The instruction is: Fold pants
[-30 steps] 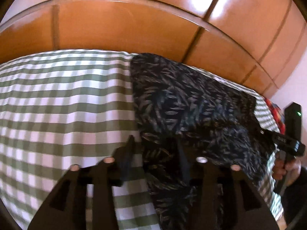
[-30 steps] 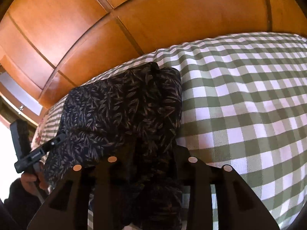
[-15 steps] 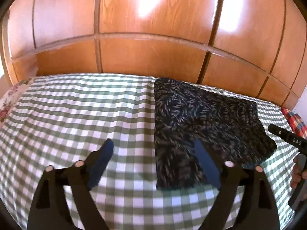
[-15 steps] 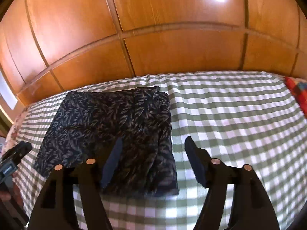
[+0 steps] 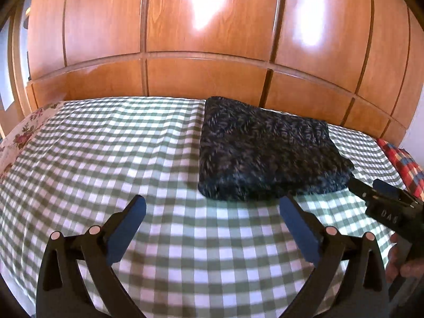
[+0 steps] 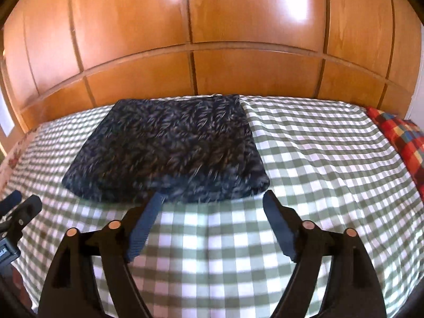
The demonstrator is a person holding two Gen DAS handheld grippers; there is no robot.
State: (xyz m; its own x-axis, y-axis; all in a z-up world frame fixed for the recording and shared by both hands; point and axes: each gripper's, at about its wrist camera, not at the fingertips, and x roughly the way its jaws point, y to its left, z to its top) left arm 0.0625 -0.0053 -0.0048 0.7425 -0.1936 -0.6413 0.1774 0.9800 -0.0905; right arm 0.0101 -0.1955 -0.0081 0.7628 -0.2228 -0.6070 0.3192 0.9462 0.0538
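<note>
The pants, dark with a leaf print, lie folded into a flat rectangle on the green-checked bed cover, close to the wooden wall. In the right wrist view the pants lie just beyond the fingers. My left gripper is open and empty, held above the cover in front and left of the pants. My right gripper is open and empty, just short of the pants' near edge. The right gripper also shows at the right edge of the left wrist view.
A wooden panelled wall stands right behind the bed. A red checked cloth lies at the bed's right end, a floral cloth at its left end. The left gripper's body shows at the left edge of the right wrist view.
Both grippers were shut on the pants' near edge a second ago. They have let go, opened wide and drawn back and up. The pants now lie folded on the bed.
</note>
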